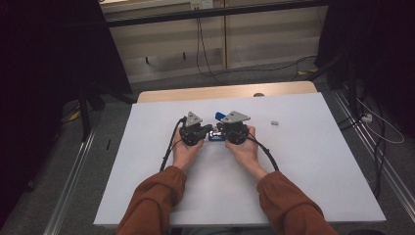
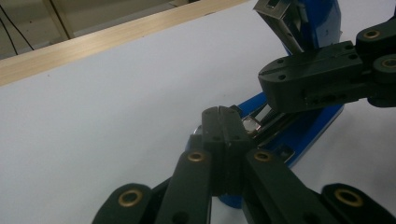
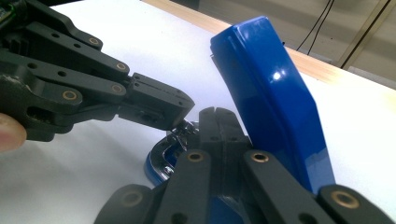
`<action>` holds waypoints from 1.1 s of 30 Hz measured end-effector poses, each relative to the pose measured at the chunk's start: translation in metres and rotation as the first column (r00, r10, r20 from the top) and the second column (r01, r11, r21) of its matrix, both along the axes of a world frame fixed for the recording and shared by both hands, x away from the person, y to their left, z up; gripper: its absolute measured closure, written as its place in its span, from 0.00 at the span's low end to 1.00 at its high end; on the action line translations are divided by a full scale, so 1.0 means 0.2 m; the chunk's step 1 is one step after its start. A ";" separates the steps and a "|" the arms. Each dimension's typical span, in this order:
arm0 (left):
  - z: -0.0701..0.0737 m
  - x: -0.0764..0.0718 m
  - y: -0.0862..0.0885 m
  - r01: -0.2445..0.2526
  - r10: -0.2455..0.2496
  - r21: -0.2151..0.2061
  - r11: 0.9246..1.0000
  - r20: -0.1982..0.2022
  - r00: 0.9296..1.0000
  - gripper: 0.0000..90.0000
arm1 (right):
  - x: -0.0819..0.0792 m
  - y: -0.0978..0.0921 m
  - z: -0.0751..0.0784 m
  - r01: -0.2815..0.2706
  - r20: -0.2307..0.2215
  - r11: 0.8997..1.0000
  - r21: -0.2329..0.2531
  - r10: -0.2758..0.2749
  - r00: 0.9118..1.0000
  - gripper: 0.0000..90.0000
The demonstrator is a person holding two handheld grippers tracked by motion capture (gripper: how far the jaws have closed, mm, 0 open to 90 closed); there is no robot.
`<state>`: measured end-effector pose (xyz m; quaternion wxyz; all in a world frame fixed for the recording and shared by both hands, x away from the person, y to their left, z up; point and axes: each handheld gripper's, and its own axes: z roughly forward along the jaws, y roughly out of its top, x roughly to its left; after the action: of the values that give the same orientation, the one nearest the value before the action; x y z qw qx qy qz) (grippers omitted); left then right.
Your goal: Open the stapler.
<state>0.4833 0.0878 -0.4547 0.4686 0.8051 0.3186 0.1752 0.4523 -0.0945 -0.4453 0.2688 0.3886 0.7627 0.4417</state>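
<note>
Between the two grippers, near the middle of the white table (image 1: 303, 161), lies a blue stapler (image 1: 215, 135), hinged open. Its base rests flat on the table and its lid (image 3: 271, 88) stands tilted up and away from the person, so the metal magazine channel (image 2: 254, 125) lies bare.

The stapler's long axis seems to run roughly across the table, from one gripper to the other. The left gripper (image 2: 218, 112) comes at it from the stapler's left end, the right gripper (image 3: 215, 112) from its right end, and both are on it, so neither hand is the nearer.

In its own view the left gripper's jaws are pressed together with no gap, their tips at the bright metal of the channel; whether they pinch a bit of that metal or merely push on it I cannot tell. The right gripper's jaws are likewise closed flat on each other, tips down at the base just in front of the raised lid; a grip is not visible there either.

Any coming move, I judge, turns on the channel lying straight ahead of the left tips, under the lid, with the right gripper bracing the base. The lid leans over that gap and the two jaw sets nearly meet, so they crowd each other.

Right of the stapler, well apart, sits a small grey block (image 1: 275, 123), out of the way.
</note>
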 end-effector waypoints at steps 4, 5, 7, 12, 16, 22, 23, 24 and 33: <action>0.00 0.00 0.00 0.000 0.000 -0.009 1.000 0.000 1.000 1.00 | 0.00 -0.01 0.01 0.011 0.007 1.000 -0.001 -0.011 1.000 1.00; 0.00 0.00 0.00 0.003 -0.003 -0.008 1.000 0.001 1.000 1.00 | 0.00 -0.01 0.01 0.011 0.008 1.000 0.001 -0.011 1.000 1.00; 0.00 0.00 0.01 0.005 -0.005 -0.011 1.000 0.000 1.000 1.00 | 0.00 -0.01 0.01 0.013 0.009 1.000 -0.001 -0.013 1.000 1.00; -0.01 0.00 0.01 0.007 -0.007 -0.015 1.000 -0.001 1.000 1.00 | 0.00 -0.02 0.02 0.015 0.011 1.000 -0.004 -0.015 1.000 1.00; -0.01 0.01 0.01 0.009 -0.009 -0.018 1.000 -0.002 1.000 1.00 | -0.01 -0.01 0.02 0.018 0.014 1.000 -0.007 -0.018 1.000 1.00; -0.01 0.00 0.01 0.009 -0.009 -0.010 1.000 0.003 1.000 1.00 | -0.01 -0.03 0.03 0.029 0.020 1.000 -0.005 -0.029 0.999 1.00; -0.01 0.00 0.01 0.009 -0.009 -0.011 1.000 0.002 1.000 1.00 | -0.01 -0.03 0.03 0.031 0.023 0.999 -0.007 -0.031 0.999 1.00; -0.01 0.00 0.01 0.009 -0.009 -0.012 1.000 0.002 1.000 1.00 | -0.01 -0.03 0.03 0.032 0.022 0.999 -0.007 -0.032 0.999 1.00; -0.01 0.01 0.01 0.011 -0.011 -0.016 1.000 0.005 1.000 1.00 | -0.02 -0.05 0.05 0.062 0.034 0.998 -0.004 -0.062 0.997 1.00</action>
<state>0.4843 0.0895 -0.4563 0.4767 0.8028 0.3144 0.1718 0.4483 -0.1047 -0.4350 0.2962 0.4039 0.7466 0.4379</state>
